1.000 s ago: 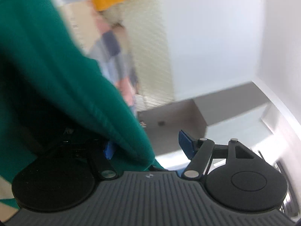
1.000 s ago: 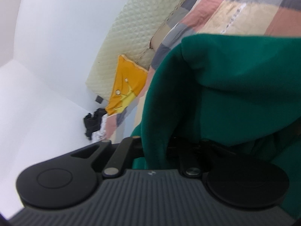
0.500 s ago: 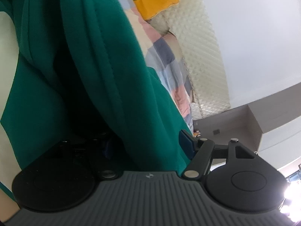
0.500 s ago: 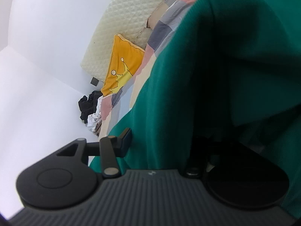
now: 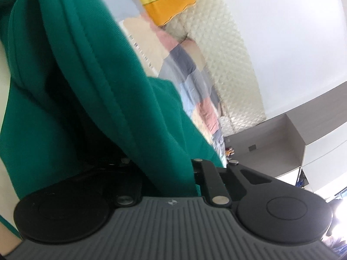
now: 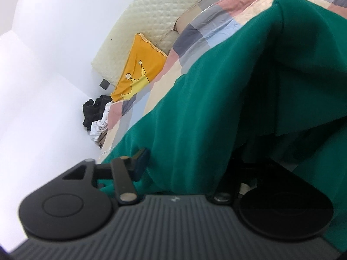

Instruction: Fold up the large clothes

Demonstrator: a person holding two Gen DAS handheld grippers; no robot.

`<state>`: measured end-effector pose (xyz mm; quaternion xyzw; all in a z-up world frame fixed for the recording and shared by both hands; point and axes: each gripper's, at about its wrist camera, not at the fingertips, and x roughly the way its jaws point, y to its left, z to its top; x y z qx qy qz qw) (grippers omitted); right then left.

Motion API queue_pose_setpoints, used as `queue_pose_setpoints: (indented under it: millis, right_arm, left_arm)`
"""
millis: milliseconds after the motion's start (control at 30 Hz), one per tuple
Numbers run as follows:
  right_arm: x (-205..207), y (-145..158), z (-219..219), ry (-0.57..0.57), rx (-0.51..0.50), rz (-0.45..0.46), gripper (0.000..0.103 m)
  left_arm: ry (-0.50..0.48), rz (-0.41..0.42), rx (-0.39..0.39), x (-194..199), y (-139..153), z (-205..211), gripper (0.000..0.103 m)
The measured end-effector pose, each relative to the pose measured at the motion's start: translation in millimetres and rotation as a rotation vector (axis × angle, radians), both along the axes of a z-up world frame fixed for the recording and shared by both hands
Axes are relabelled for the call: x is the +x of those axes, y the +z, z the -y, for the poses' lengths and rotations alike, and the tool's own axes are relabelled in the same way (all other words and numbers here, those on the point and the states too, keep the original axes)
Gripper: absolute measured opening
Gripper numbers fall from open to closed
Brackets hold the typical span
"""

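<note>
A large green garment [image 5: 71, 91] hangs in thick folds over my left gripper [image 5: 164, 169], whose jaws are closed on the cloth; both fingertips are buried in it. In the right wrist view the same green garment [image 6: 227, 112] drapes over my right gripper [image 6: 186, 169], which is shut on a fold of it. Only the blue pad of its left finger [image 6: 142, 162] shows; the right finger is hidden under the cloth. The garment is lifted above a bed with a patchwork checked cover [image 6: 206, 28].
An orange cushion [image 6: 138, 73] leans against the cream quilted headboard [image 6: 164, 10]. Dark and white clothes [image 6: 95, 117] lie piled at the bed's corner by the white wall. In the left wrist view a grey cabinet [image 5: 282, 134] stands beyond the bed.
Both grippers have swung with the garment, so the bed and headboard have shifted in view. The left gripper's jaws have closed further on the cloth, hiding the blue pad seen earlier.
</note>
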<state>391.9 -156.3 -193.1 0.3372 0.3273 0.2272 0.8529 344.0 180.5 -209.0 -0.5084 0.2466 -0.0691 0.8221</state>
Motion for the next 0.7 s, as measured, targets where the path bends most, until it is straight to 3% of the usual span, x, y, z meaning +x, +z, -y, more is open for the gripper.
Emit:
queue_pose_setpoints:
  millis: [200,300,467,700]
  right_arm:
    - [-7.5,9.6,4.5,-0.03,-0.027,0.053,0.021]
    - [-25.4,16.9,15.9,-0.044,-0.008,0.088,0.019]
    - [-64.8,40.8,19.4,-0.052,-0.016,0.184,0.018]
    - [-96.3,62.9,14.0,-0.07,0.051,0.249,0.018]
  left_arm:
    - [0.01,0.052,0.049,-16.7,16.2,-3.4,0.01]
    - [0.023,0.083,0.065,-22.9,10.5,-4.1,0.01]
    - [0.029,0.183,0.07,-40.0,34.0,6.2,0.01]
    - [0.027,0.271,0.139,-69.9,67.8,16.9,0.01]
